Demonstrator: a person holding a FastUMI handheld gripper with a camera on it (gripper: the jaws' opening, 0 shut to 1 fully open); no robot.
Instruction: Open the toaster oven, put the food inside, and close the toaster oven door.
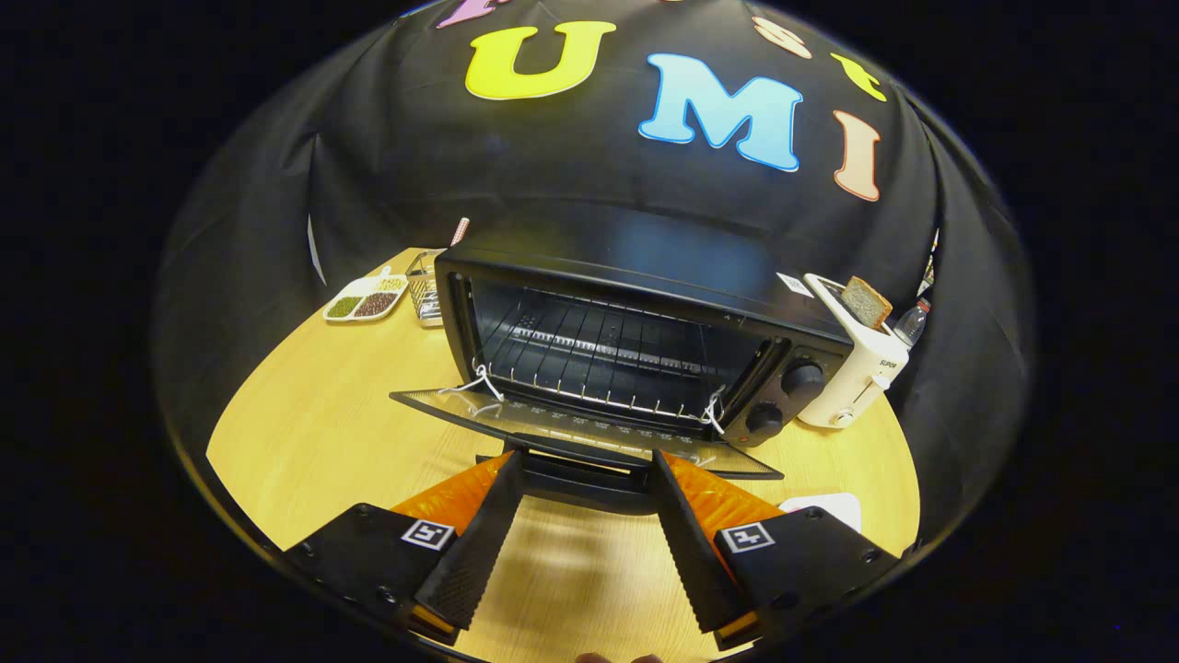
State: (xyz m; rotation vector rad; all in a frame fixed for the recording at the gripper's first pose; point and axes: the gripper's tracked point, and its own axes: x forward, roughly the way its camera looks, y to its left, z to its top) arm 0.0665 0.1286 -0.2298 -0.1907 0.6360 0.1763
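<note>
The toaster oven (636, 341) sits on the wooden counter (313, 433) with its glass door (580, 428) dropped flat toward the hand-held gripper (583, 470). The gripper's fingers are spread, their tips at either end of the door handle (580, 460) without pinching it. Inside, the wire rack (599, 354) is bare. A white toaster (852, 368) holding a bread slice (866, 302) stands just right of the oven; a divided dish (367, 299) lies far left, with open counter between.

Black toaster oven (636, 341) stands on wood table, door (553, 425) dropped fully open and lying flat toward the fingers. Wire rack (599, 354) sits inside, bare. Door handle (582, 458) lies between the spread fingertips.
</note>
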